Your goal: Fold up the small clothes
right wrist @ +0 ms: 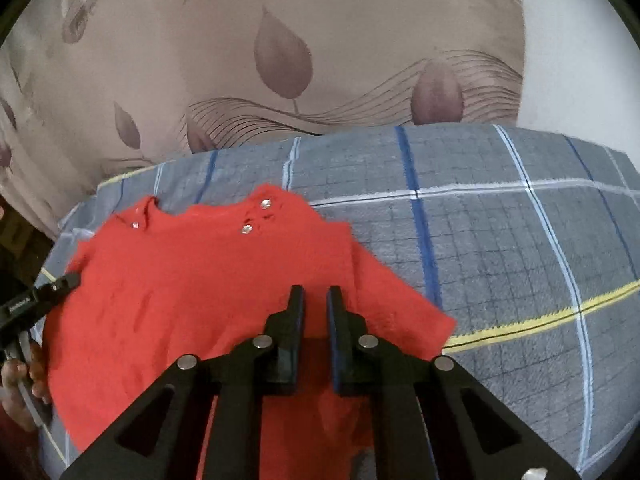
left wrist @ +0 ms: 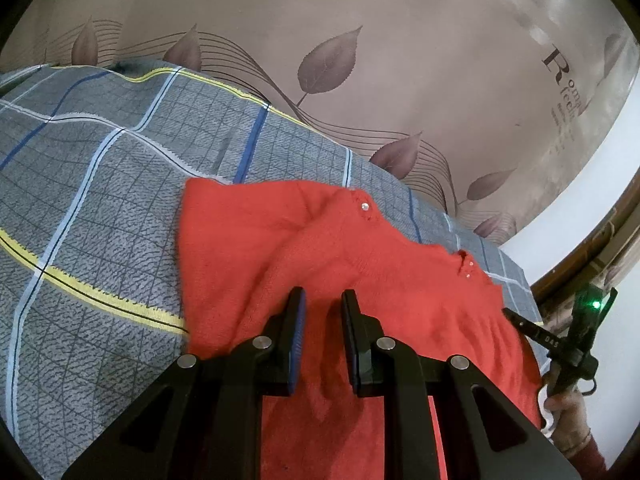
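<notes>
A small red knitted sweater (left wrist: 256,240) lies spread on a grey checked blanket (left wrist: 100,200), its neckline with shiny buttons (left wrist: 365,207) at the far side. My left gripper (left wrist: 324,296) is at the sweater's near edge, with red cloth drawn up between its narrowly parted pads. In the right wrist view the same sweater (right wrist: 192,280) lies flat with one sleeve out to the right. My right gripper (right wrist: 316,292) is shut on the near hem. The left gripper's tip (right wrist: 60,284) shows at the sweater's left edge, and the right gripper's tip (left wrist: 520,322) at its right edge.
The blanket (right wrist: 520,260) covers a raised, cushion-like surface that falls away at its far edge. Behind it hangs a beige cloth with a leaf pattern (left wrist: 328,64). A person's hand (right wrist: 20,380) holds the left gripper. A wooden frame (left wrist: 592,256) stands at the right.
</notes>
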Demonstrator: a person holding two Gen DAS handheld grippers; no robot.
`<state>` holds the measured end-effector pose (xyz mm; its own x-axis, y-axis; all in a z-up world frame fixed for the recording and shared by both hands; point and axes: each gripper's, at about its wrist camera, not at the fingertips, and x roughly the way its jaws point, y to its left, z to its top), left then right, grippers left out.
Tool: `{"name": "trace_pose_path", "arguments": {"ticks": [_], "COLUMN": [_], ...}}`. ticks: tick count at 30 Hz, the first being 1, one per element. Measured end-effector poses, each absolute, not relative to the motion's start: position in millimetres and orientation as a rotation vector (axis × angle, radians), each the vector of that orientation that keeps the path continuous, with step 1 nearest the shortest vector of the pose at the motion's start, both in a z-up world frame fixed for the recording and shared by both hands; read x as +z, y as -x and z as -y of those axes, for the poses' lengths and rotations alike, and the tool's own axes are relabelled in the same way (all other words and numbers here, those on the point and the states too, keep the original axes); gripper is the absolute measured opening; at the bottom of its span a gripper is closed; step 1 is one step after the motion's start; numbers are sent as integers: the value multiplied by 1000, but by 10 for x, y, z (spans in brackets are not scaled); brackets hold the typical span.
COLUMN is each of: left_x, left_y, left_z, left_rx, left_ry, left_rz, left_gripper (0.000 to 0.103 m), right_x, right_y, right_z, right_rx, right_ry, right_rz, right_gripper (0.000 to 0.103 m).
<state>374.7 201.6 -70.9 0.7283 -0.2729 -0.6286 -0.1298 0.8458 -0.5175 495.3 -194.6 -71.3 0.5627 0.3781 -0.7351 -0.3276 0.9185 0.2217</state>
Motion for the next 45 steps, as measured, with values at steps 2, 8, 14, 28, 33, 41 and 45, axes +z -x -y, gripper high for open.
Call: {"name": "trace_pose_path", "arguments": {"ticks": [2,8,14,28,33,41,45], "left_x": [-710,-698,-465,43,8,-128,-277], "left_y": [-3747,-3744,-3532,-3239,-3251,-3334,-3455], "left_z": [-2017,-2008,-1788,-1632,-1630,-1666,-2008], "left_rx": [-83,-76,-13,159,189,184,30], "left_ry": [571,566,384,104,73,38,184], "left_rz": [-762,-760,-721,-635,-647,-703,-821], "left_gripper": [19,20,45,79,80,81,80], "right_x": [-714,-637,-329,-562,-581,-571,-566], "right_y": [-4924,-4814,-4033,-3270,-3275,-3247,-3269], "right_z": [1878,1940,2150,1587,1584,1569,1584], "right_rx": [393,380,426,486,470,469,468], "right_ry": [-15,-51,-148,186,192,201,193], "right_rz": [-862,-828,-689,-677,-689,-684,-693], "right_gripper": [8,15,44,64,71,89,92]}}
